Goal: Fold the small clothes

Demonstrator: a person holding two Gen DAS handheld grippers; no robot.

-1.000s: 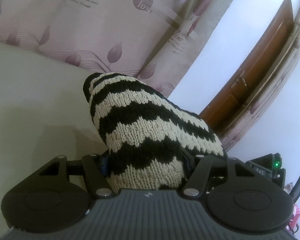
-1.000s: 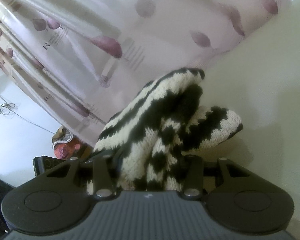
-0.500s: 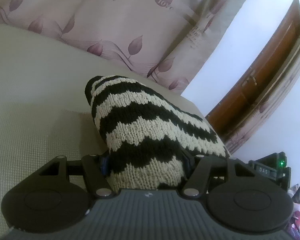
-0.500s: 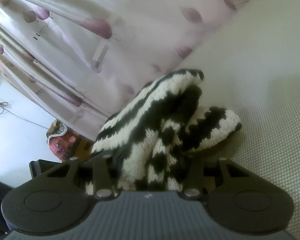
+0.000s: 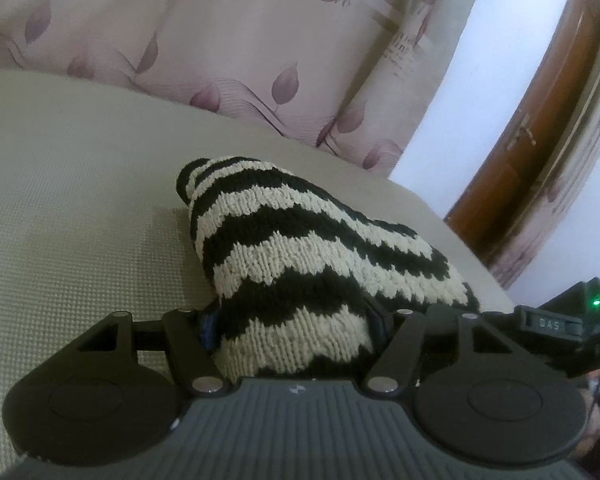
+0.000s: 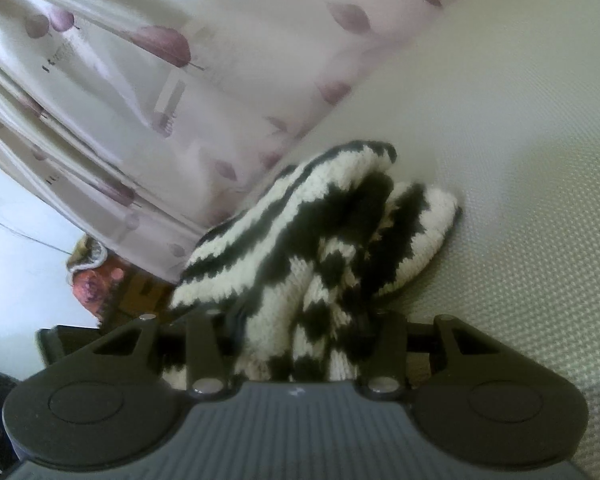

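Two grippers, one striped knit (image 5: 300,256).
Left gripper (image 5: 296,324) and right gripper (image 6: 300,328) each clamp the knit, bunched between their jaws above a beige mat (image 5: 80,200); curtain (image 5: 260,40) behind.

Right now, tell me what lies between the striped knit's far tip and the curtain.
Only bare cream mesh surface separates the striped knit from the leaf-print curtain; the left wrist view shows it best.
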